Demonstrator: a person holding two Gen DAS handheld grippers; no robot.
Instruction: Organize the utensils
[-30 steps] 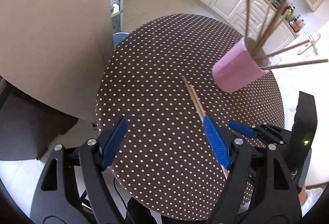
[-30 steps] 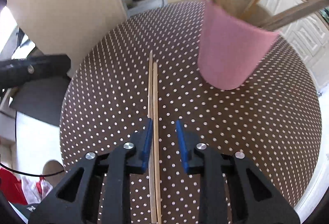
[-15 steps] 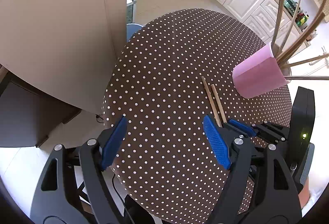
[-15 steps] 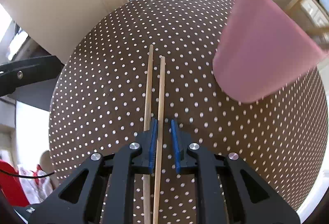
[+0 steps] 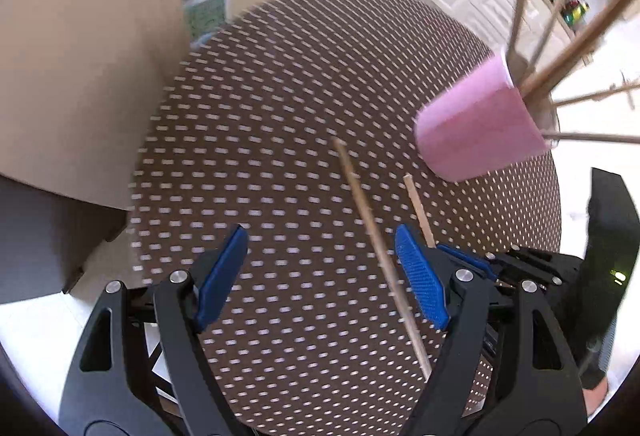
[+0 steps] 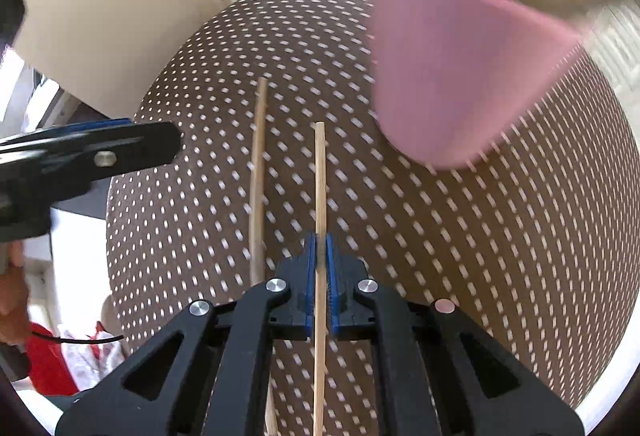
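Only the right wrist view shows the right tool (image 6: 321,248) clamping a chopstick (image 6: 319,171).

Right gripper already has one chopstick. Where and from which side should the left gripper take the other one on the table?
Grip the loose chopstick near mid-length, coming from straight above with the pads on its two long sides. It lies flat on the dotted table, thin, nothing overlapping it, and apart from the chopstick held by the right gripper. The open left gripper probably must shift toward it.
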